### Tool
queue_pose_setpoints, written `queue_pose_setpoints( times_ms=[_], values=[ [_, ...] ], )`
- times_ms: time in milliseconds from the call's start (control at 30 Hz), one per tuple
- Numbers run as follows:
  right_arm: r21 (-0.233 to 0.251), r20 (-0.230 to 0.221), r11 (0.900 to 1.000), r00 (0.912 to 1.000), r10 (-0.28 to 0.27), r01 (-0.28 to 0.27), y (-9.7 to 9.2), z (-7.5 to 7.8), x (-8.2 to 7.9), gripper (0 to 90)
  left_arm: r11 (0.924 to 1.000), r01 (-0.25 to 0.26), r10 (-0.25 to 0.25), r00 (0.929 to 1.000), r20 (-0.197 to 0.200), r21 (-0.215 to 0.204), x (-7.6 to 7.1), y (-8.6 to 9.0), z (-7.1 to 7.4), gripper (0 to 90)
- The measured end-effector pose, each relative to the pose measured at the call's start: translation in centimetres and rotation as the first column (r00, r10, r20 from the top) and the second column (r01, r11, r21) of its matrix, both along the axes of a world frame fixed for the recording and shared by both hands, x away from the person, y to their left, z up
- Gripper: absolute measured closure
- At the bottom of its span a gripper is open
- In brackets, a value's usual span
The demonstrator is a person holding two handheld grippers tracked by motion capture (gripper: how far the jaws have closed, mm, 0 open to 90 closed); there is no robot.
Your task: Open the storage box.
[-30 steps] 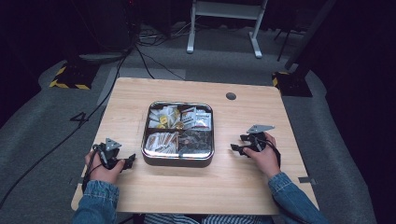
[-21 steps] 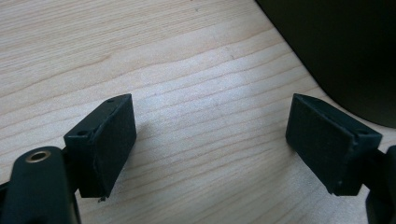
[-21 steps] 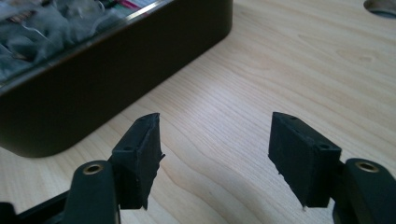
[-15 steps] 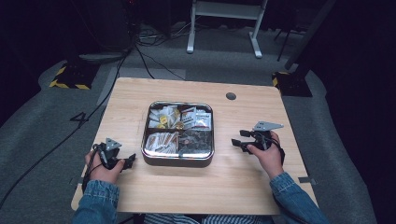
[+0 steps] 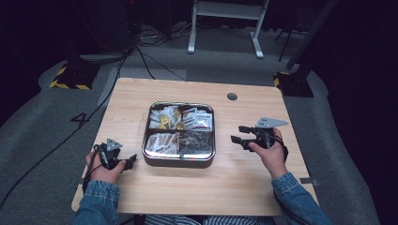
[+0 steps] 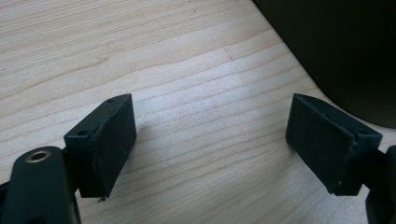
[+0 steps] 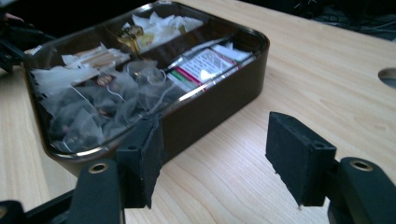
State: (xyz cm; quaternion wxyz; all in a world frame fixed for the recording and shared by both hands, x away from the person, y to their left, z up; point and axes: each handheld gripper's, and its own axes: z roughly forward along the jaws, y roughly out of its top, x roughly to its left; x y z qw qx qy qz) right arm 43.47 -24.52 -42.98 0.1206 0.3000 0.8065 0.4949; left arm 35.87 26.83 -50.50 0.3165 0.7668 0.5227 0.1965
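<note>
A dark, shiny square tin (image 5: pixel 179 159) sits mid-table, divided into compartments of tea bags and paper packets. My left gripper (image 5: pixel 130 161) rests on the table by the tin's near left corner. It is open, with bare wood between its pads (image 6: pixel 210 140); the tin's dark wall (image 6: pixel 336 46) shows at the upper right. My right gripper (image 5: pixel 238 134) hovers above the table right of the tin, pointing at it. Its jaws have just been closing but still stand apart, with nothing between them (image 7: pixel 219 158). The tin's side wall (image 7: pixel 219 93) lies just ahead of them.
A round cable hole (image 5: pixel 232 96) is in the tabletop beyond the tin, also seen in the right gripper view as the hole (image 7: pixel 388 77). Behind the table stand a white metal frame (image 5: pixel 225 18), floor cables and a yellow-black striped block (image 5: pixel 70 80).
My right hand has lifted its gripper off the table and drifted slightly toward the tin, and its jaws stand narrower. The left hand and the tin have not moved.
</note>
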Motion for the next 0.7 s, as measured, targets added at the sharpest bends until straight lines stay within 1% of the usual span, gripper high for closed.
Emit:
queue_pose_setpoints(
  times_ms=[67,167,233,333,467,567,633,700],
  values=[
    [0.004,0.004,1.0000,0.9999,0.009,-0.009,0.3,0.4,-0.1,37.4,1.0000,0.000,0.000,1.0000,0.000,0.000,0.0,0.0,0.0,16.6],
    [-0.013,0.003,0.9998,0.9999,0.016,-0.016,0.9,0.8,-0.2,36.6,1.0000,0.002,-0.002,1.0000,0.001,0.001,0.0,0.0,0.0,16.7],
    [-0.017,-0.003,0.9995,0.9996,0.027,-0.027,1.5,1.0,-0.2,36.3,1.0000,0.000,0.000,1.0000,0.006,0.000,-0.1,-0.1,0.0,16.8],
    [-0.019,0.009,0.9985,0.9986,0.052,-0.052,2.6,1.3,-0.2,35.0,1.0000,-0.001,0.001,1.0000,0.005,0.001,-0.2,-0.1,0.0,17.2],
    [-0.013,0.019,0.9957,0.9956,0.092,-0.092,4.2,1.7,-0.2,34.1,1.0000,-0.001,0.001,1.0000,0.009,0.002,-0.2,-0.1,0.0,17.3],
    [-0.018,0.024,0.9922,0.9920,0.124,-0.123,5.6,2.1,-0.2,32.7,1.0000,-0.001,0.001,1.0000,0.009,0.002,-0.2,-0.1,0.0,17.3],
    [-0.021,0.019,0.9891,0.9891,0.146,-0.146,6.5,2.3,-0.2,31.6,1.0000,-0.001,0.001,1.0000,0.009,0.001,-0.2,-0.1,0.0,17.3],
    [-0.034,0.003,0.9863,0.9869,0.162,-0.161,7.4,2.3,0.1,31.4,1.0000,-0.001,0.001,1.0000,0.009,0.002,-0.2,-0.1,0.0,17.2]
  ],
)
